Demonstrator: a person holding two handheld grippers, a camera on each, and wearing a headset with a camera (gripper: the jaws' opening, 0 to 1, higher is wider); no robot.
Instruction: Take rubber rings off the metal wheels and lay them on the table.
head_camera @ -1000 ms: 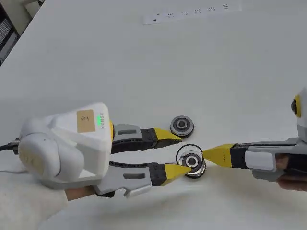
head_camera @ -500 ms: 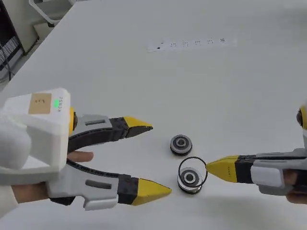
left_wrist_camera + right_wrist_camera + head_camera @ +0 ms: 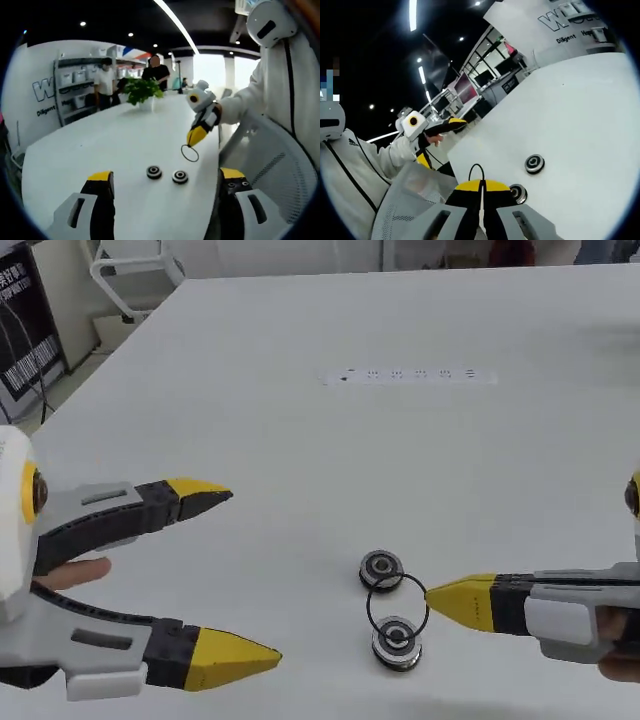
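Pinching the rubber ring (image 3: 368,606) in its clenched tips, the right gripper (image 3: 432,600) held it over the nearer wheel (image 3: 397,638), probably to lay it on the surface (image 3: 250,420), while the left gripper (image 3: 238,575) stood wide open aside.

Office-type showroom or lab, not a home. I work at a long white table (image 3: 300,390), and a white power strip (image 3: 410,374) lies on it well ahead of my left gripper (image 3: 250,577) and right gripper (image 3: 432,598). Far beyond my left gripper's jaws there is a potted plant (image 3: 142,91) at the table's end, storage shelves (image 3: 75,82) with boxes, wall lettering (image 3: 47,111) reading "Diligent", and people standing (image 3: 105,80). The ceiling is dark, with spots and a strip light (image 3: 172,22). A mesh office chair (image 3: 272,155) sits right of those jaws. Beyond my right gripper are desks with what look like screens (image 3: 487,77). A barcode banner (image 3: 25,310) stands off the table, far left of my left gripper.
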